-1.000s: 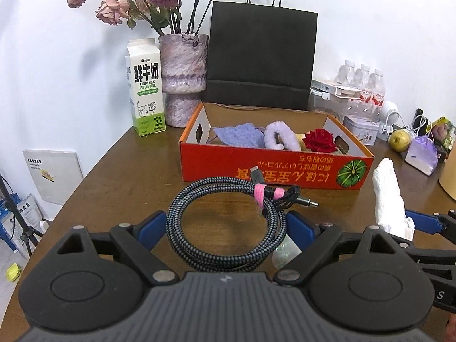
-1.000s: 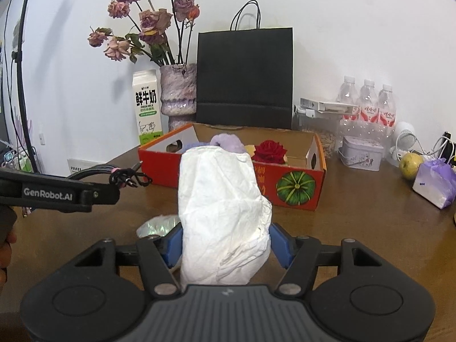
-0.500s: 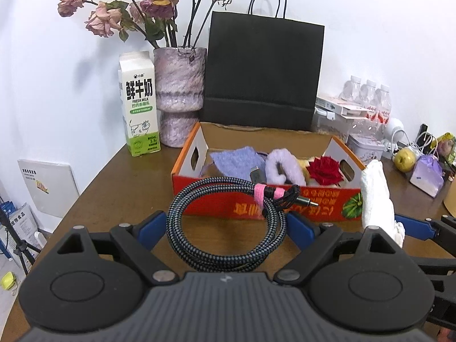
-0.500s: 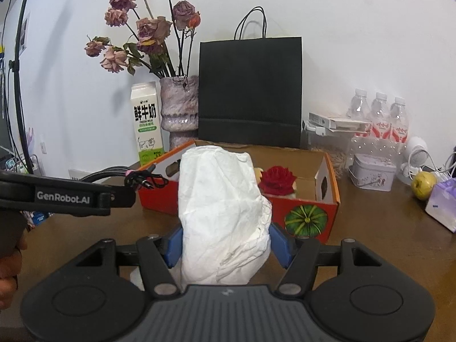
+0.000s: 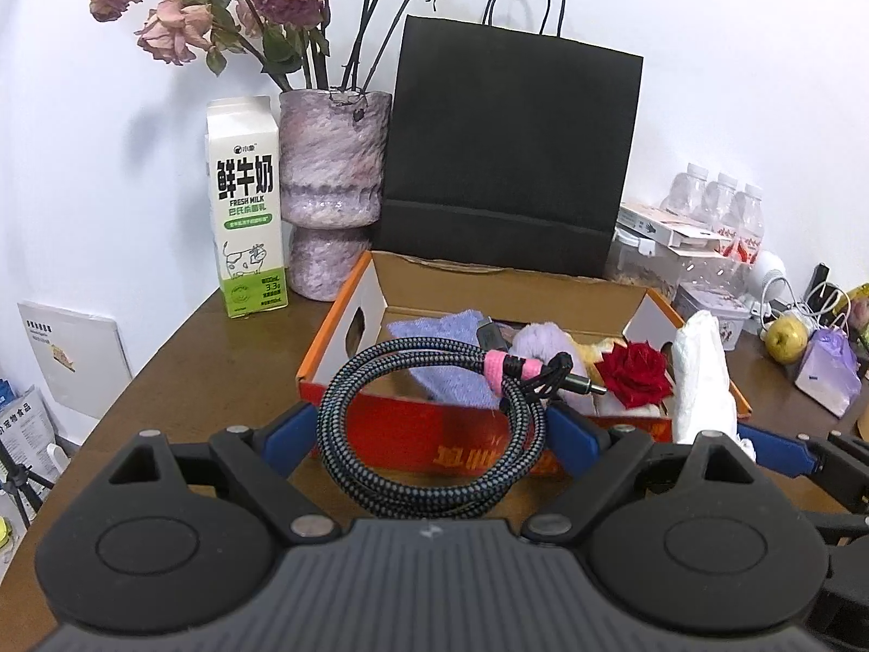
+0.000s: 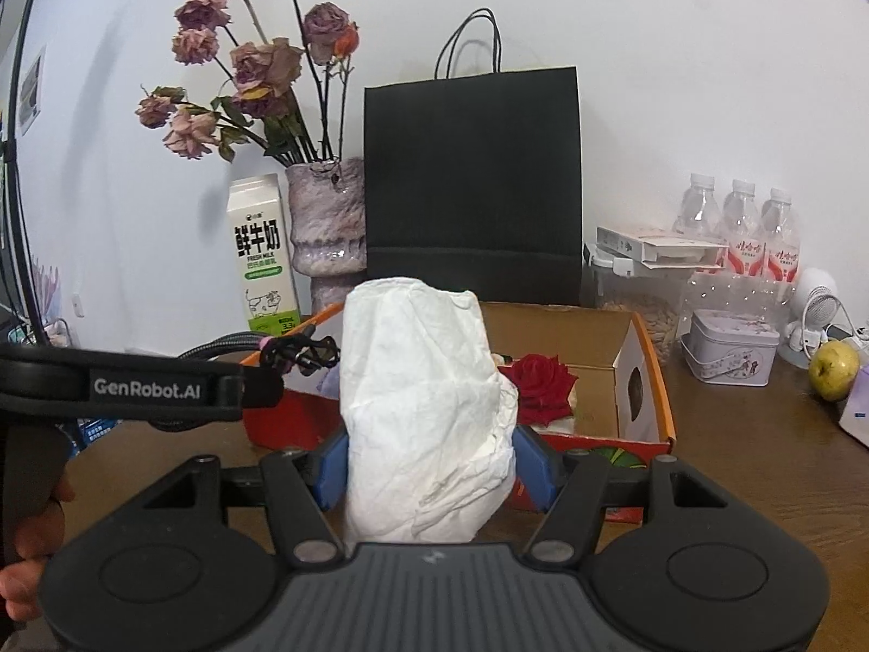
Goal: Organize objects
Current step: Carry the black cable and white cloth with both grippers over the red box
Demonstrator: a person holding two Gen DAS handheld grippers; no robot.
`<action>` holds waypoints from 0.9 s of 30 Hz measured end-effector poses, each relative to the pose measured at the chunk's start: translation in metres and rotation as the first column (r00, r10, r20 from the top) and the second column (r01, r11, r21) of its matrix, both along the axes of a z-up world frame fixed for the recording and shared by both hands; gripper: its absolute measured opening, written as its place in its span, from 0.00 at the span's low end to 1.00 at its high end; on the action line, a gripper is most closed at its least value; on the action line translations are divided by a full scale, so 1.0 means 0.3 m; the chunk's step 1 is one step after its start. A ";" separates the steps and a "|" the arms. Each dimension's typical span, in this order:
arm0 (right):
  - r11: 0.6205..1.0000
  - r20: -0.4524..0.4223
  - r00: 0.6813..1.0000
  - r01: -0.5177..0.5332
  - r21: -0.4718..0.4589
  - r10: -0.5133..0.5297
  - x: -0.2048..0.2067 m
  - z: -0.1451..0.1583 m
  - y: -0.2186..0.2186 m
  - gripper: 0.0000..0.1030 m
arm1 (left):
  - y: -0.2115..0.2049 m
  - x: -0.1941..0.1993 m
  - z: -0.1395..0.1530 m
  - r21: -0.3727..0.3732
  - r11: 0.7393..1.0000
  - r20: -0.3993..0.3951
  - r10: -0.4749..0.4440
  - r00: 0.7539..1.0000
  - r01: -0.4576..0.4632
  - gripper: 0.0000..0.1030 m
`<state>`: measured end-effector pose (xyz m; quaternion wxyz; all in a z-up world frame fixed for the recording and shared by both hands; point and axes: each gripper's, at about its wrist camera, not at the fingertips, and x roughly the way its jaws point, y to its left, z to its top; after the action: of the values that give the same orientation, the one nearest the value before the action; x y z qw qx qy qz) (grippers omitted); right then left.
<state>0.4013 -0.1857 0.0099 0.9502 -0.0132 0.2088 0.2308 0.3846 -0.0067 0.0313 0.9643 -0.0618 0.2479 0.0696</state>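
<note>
In the right wrist view, a crumpled white tissue bundle (image 6: 426, 407) fills the centre of the frame and hides much of the orange cardboard box (image 6: 646, 380) behind it; the right gripper (image 6: 429, 462) clamps the bundle between its blue jaws. The box's front wall is partly cut off by both gripper bodies. In the left wrist view, the left gripper (image 5: 429, 429) holds a coiled, braided black-and-grey cable (image 5: 429, 418) bound with a pink tie, raised in front of the box at centre frame. Inside the box lie a purple cloth (image 5: 451, 348), a fluffy lilac item (image 5: 543, 342) that is hard to identify, and a red rose (image 5: 635, 375).
</note>
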 end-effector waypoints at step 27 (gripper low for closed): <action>0.998 0.028 0.999 0.044 0.040 -0.045 0.242 0.024 -0.013 0.60 | -0.025 0.237 0.011 -0.035 0.999 0.047 -0.008 0.999 0.010 0.88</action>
<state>0.4740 -0.1897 0.0170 0.9581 0.0070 0.1907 0.2136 0.4556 -0.0141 0.0347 0.9689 -0.0791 0.2269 0.0595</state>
